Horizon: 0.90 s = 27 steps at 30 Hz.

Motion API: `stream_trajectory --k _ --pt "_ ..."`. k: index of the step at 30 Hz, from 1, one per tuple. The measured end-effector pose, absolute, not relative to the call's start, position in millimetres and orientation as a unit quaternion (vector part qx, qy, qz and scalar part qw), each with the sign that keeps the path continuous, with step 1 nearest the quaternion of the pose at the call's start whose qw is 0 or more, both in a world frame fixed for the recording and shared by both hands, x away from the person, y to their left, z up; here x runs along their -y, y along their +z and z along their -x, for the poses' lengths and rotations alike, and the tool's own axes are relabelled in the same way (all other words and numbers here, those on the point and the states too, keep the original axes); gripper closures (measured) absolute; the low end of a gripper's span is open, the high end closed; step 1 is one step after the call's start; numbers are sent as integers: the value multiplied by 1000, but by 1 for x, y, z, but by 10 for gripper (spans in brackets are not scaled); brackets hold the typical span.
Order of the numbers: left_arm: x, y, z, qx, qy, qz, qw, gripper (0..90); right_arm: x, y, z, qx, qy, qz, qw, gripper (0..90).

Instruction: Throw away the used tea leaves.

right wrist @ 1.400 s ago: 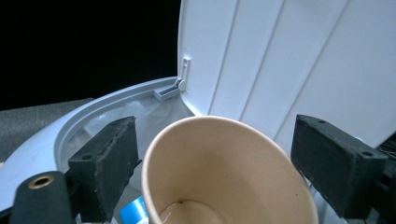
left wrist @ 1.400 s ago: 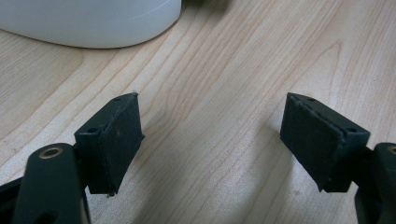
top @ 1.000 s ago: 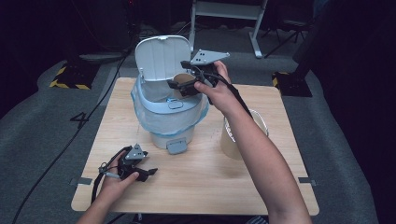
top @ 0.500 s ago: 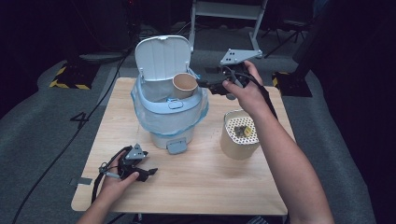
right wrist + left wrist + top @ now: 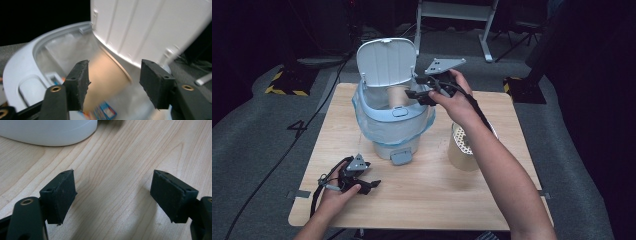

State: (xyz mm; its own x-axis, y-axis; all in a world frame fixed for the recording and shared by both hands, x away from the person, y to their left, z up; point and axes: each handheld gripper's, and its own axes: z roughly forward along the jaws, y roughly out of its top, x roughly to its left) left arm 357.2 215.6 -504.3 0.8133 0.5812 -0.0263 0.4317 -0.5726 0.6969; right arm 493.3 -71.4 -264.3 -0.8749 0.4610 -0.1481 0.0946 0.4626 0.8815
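Cup [image 5: 397,96] sits upright inside the bin [image 5: 392,127], under the raised lid. In front of the bin, the left gripper [image 5: 112,197] rests on the table, jaws wide, nothing between them. Over the bin's right rim, the right gripper [image 5: 412,87] has just been easing its jaws apart, gap narrow and empty. The cup looks light, thin paper and easily crushed; pinch its rim gently.
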Motion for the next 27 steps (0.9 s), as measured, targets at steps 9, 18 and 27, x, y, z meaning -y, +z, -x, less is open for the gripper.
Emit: stream_trajectory --k 9,18,27 --pt "-216 -504 -357 -288 103 -881 362 208 69 -257 -488 -828 496 -158 207 376" --pt "-217 -504 -357 -285 105 -882 361 209 124 -242 -471 -841 493 -149 168 393" --pt "-223 -504 -355 -284 106 -882 362 220 179 -239 -451 -845 493 -144 151 376"
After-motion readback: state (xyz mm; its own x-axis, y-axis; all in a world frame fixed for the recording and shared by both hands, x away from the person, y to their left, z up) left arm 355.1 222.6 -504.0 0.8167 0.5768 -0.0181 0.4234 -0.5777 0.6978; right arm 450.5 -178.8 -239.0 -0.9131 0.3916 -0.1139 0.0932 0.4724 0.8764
